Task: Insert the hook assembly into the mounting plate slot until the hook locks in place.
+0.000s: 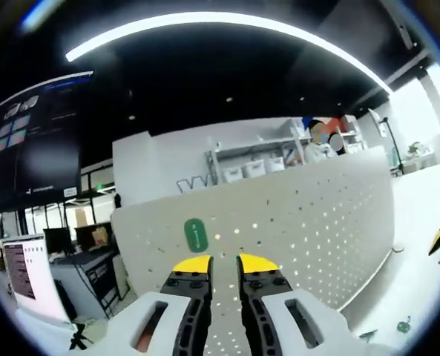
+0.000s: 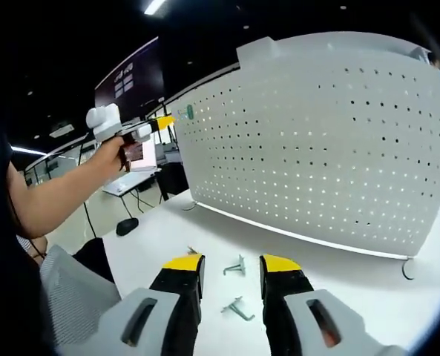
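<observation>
Green hook assembly [image 1: 195, 235] sits flat against the white pegboard [image 1: 316, 215] beyond the narrowly parted, empty left claw [image 1: 225, 262].

We see a dark ceiling crossed by a bright strip light [image 1: 227, 22] bent into an arc by the fisheye. Daylight blows out the window [image 1: 427, 104]. The pegboard [image 2: 331, 141] is evenly lit, and edges blur softly.
</observation>
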`<state>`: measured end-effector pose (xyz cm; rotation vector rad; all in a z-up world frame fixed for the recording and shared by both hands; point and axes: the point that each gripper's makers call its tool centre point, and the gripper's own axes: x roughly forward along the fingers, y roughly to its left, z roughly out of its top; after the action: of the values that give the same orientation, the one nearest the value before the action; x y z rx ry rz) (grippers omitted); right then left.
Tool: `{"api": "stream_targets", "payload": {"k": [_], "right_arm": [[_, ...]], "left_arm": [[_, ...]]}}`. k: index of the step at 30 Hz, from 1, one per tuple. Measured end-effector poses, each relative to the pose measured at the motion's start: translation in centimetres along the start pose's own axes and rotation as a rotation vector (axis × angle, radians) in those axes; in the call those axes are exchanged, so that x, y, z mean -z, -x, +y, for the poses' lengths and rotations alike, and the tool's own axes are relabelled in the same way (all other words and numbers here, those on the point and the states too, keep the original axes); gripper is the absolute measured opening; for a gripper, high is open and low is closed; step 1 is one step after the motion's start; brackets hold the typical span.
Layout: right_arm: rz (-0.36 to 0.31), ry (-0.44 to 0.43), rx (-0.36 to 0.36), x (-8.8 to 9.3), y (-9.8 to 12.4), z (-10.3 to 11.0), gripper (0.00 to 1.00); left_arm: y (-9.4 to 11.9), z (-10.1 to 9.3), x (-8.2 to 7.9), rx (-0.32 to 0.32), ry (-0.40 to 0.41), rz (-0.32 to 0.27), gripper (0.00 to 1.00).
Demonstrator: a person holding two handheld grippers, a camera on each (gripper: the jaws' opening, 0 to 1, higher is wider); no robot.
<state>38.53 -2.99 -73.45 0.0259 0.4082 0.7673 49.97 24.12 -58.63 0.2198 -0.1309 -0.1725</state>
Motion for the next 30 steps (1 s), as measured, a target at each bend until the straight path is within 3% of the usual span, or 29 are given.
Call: {"api": "stream_targets", "payload": {"k": [19,30], "right_arm": [[-0.008,-0.009,0.016,0.4,0.8,-0.2,0.28],[-0.015,-0.016,0.029,0.6,1.4,-0.5,0.28]], "left_arm": [[2.6,-11.3,5.3,0.256,0.078,0.141,0.15],[4.0,-18.6,8.7,0.445,0.052,0.251,0.14]]}}
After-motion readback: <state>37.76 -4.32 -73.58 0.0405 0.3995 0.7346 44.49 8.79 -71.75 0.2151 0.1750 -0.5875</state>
